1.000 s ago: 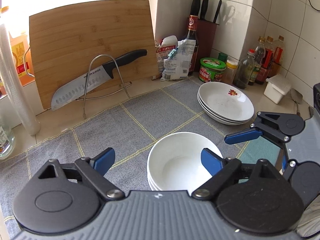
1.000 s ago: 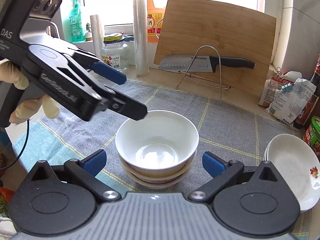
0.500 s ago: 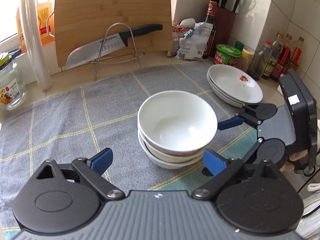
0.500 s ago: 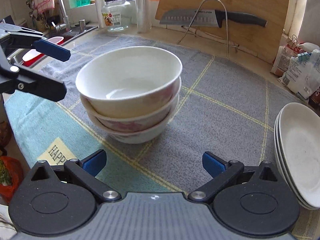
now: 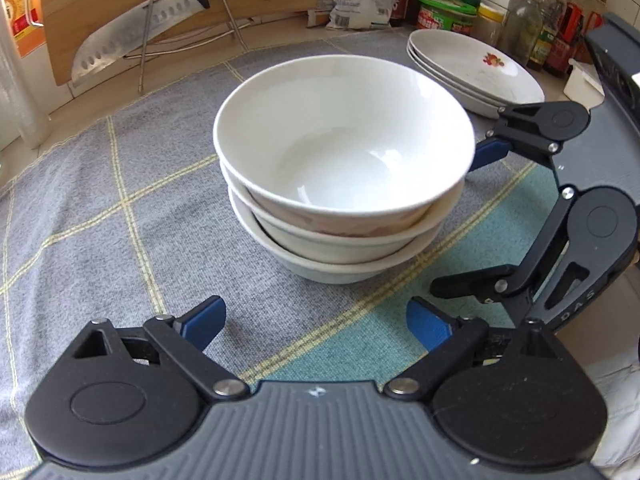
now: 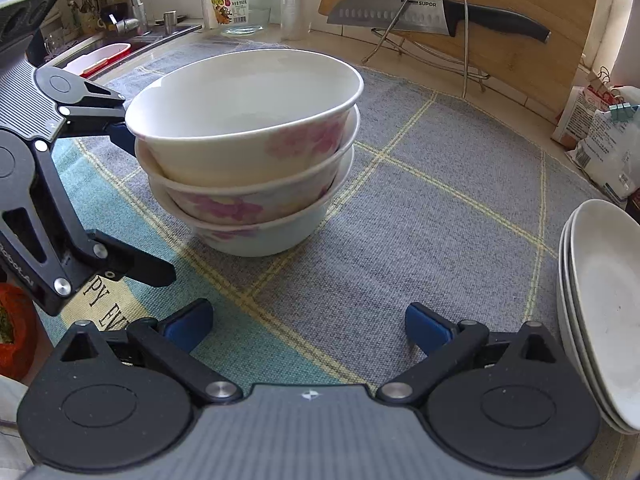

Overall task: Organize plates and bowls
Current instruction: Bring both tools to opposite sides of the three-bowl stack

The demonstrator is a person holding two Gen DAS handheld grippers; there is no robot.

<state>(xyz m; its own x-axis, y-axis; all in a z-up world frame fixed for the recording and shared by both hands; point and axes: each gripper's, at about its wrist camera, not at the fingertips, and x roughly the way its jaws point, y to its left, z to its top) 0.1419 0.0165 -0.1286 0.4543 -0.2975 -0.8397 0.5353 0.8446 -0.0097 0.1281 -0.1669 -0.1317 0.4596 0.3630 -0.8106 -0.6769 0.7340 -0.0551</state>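
**Bowls and plates each stacked; both grippers low beside the bowls, nothing held**

We judge the sorting largely done. Three white bowls (image 5: 344,184) with pink flowers on their sides sit nested in one stack on the grey checked mat (image 5: 120,208), roughly in its middle. A separate pile of shallow white plates (image 5: 472,68) rests near the mat's far corner, close to the jars and bottles by the tiled wall. We see no loose dish anywhere on the mat, so what remains, if anything, looks like moving or squaring up a stack rather than gathering pieces.

Our left gripper (image 5: 316,324) stands wide, its jaws having just been opening, with only bare mat between its blue pads and the bowl stack just ahead of it. Our right gripper (image 6: 308,320) also stands wide and empty in its own view, facing the stack from the other side. In each view the other gripper has one blue fingertip close against the rim of the top bowl; we cannot tell whether it touches.

Much stays uncertain. The plate pile is cut by the frame edge in the right wrist view, and we count roughly three plates without being sure. The sink area behind the left gripper is small and cluttered, so dishes waiting there cannot be ruled out. The knife (image 6: 420,16) on its wire stand (image 6: 436,36) and the cutting board (image 6: 520,8) are plain background.
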